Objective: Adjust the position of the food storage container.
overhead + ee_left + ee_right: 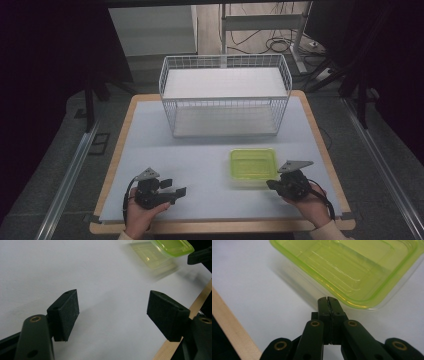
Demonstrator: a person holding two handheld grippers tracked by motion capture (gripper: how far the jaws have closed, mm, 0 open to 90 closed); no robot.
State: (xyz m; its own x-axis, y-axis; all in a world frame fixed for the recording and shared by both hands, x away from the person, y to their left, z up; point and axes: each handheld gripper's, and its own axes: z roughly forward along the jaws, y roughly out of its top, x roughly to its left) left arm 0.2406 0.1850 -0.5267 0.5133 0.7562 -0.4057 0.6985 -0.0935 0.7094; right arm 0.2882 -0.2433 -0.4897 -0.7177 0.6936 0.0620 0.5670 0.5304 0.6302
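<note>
A clear plastic container with a yellow-green lid (253, 166) lies on the white table top, right of centre. My right gripper (272, 184) rests by its near right corner with its jaws pressed flat together and nothing between them; in the right gripper view its tips (328, 300) sit just short of the container's rim (352, 272). My left gripper (176, 187) lies at the near left, pointing right toward the container (162, 250). It is open, its pads (65, 312) wide apart over bare table.
A white wire basket (225, 95) with a white shelf board stands at the back of the table. The table's wooden edge (220, 227) runs along the near side. Beyond the table are dark floor, a desk frame and cables (280, 42).
</note>
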